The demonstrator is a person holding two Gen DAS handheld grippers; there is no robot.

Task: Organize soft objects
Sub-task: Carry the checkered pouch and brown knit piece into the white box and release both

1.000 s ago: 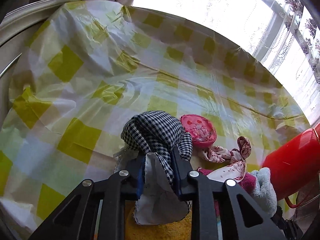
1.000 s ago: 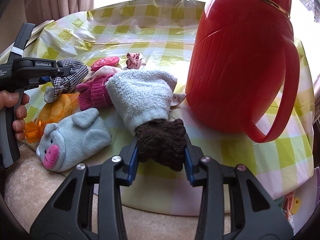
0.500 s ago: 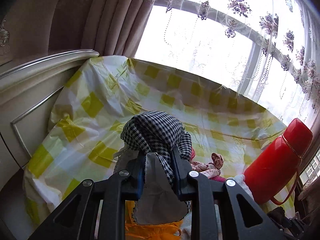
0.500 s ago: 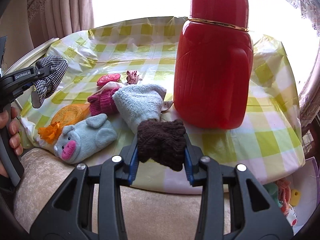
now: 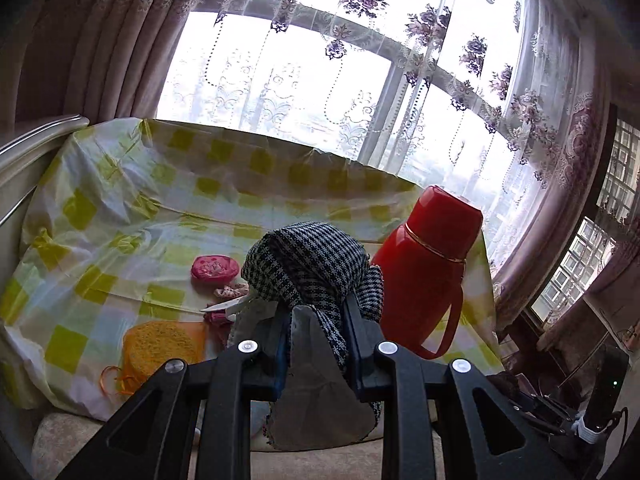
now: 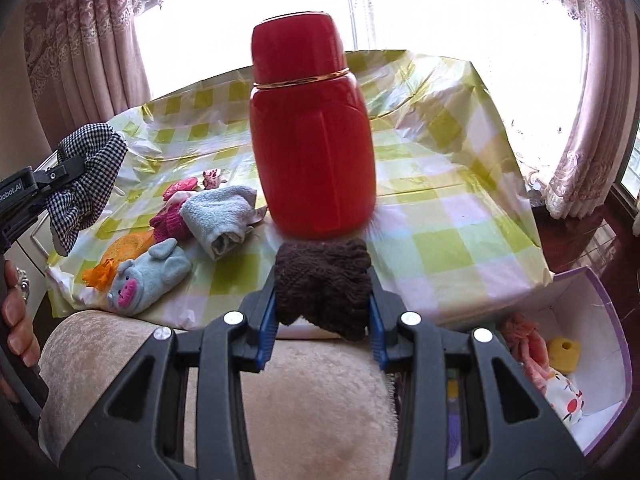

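Clamping a black-and-white checked cloth, the left gripper has its jaws drawn tight on the fabric; the cloth bulges above the fingers at lower centre of the left wrist view and hangs below them. Same cloth shows at the left edge of the right wrist view, clear of the table. Right gripper is closed on a dark brown knitted piece, lower centre, jaws part-way in, pads pressing both its sides.

Left of centre on the yellow-checked tablecloth: light blue towel roll, magenta knit item, blue pig plush, orange mesh piece, pink pouch. Red thermos upright at centre, just right of the towel roll. White box at lower right holds a yellow sponge and pink fabric. Beige cushion under the right gripper.
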